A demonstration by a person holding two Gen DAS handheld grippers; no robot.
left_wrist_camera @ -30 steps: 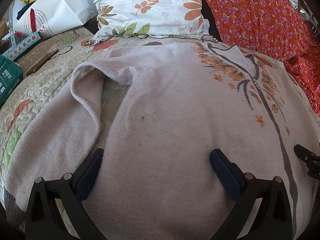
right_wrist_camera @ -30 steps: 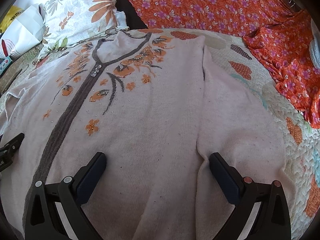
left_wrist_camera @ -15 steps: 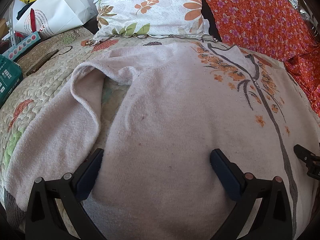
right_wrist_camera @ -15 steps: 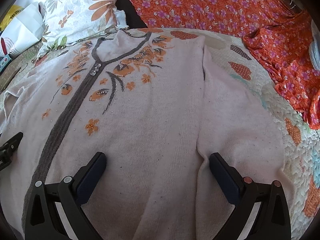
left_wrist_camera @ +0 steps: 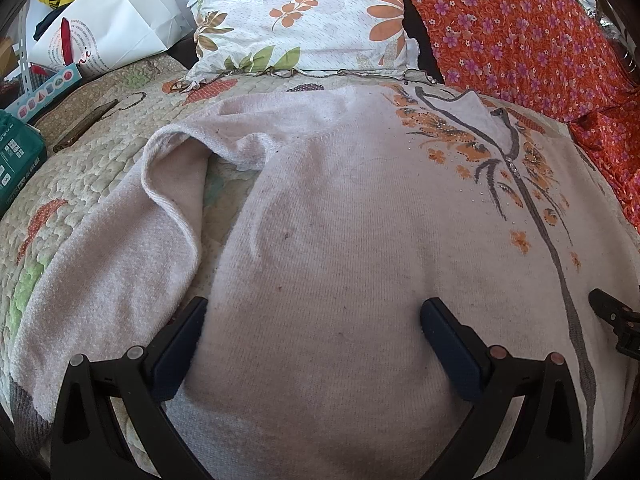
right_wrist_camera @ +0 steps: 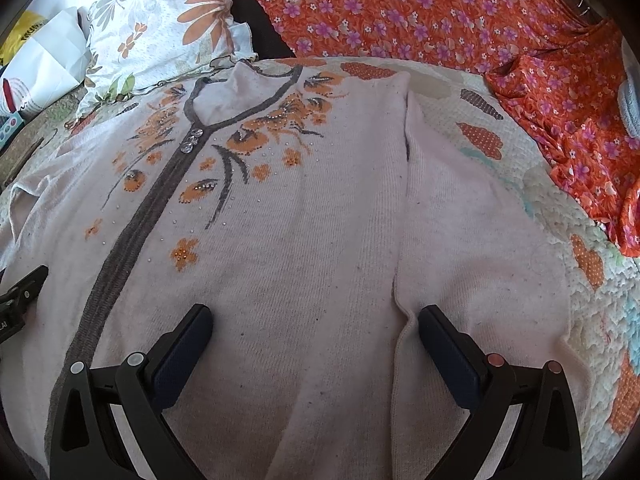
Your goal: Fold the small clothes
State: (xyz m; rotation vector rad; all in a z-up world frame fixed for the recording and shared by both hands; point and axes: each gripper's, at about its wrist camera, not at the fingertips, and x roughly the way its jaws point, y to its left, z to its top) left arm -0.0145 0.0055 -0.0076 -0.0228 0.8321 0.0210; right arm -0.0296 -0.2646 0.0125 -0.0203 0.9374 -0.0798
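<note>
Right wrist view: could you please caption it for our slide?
Open right gripper above a pale floral-embroidered cardigan spread on a quilted bed.

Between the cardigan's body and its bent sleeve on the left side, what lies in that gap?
In the left wrist view, only bare quilted bedspread shows between the cardigan body and its bent sleeve.

Printed writing on the white paper bag (left_wrist_camera: 116,28) ahead of my left gripper, too small to read, nothing else legible
</note>
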